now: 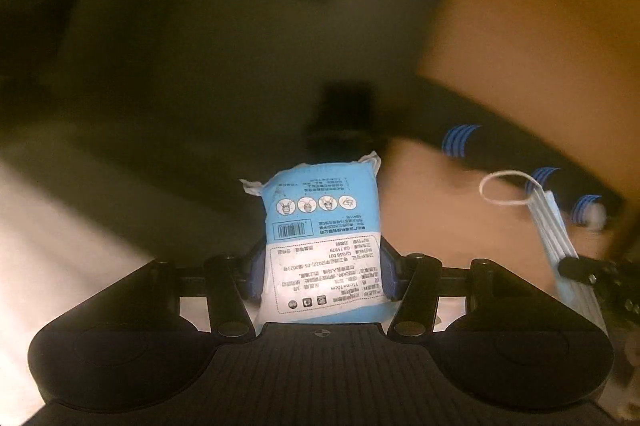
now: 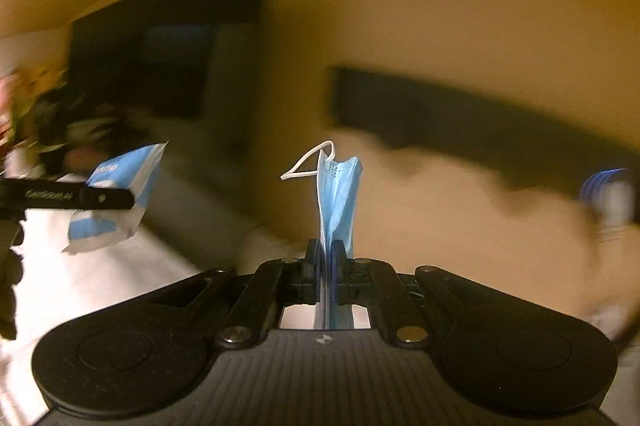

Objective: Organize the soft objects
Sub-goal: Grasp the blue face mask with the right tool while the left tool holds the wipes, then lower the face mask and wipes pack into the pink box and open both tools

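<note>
My left gripper (image 1: 322, 262) is shut on a blue and white mask packet (image 1: 322, 222), held upright in the air. The packet also shows at the left of the right wrist view (image 2: 114, 193), clamped by a black finger. My right gripper (image 2: 329, 260) is shut on a folded blue face mask (image 2: 338, 197) with a white ear loop, standing up between the fingers. That mask also shows at the right of the left wrist view (image 1: 554, 226). Both grippers are lifted, side by side, the left one to the left.
The background is blurred by motion. An orange-brown surface (image 2: 460, 226) with a dark bar (image 2: 480, 129) lies ahead. Blue-striped items (image 1: 460, 139) sit along the bar. A pale surface (image 2: 80, 286) lies low at left. A dark panel (image 2: 160, 45) stands behind.
</note>
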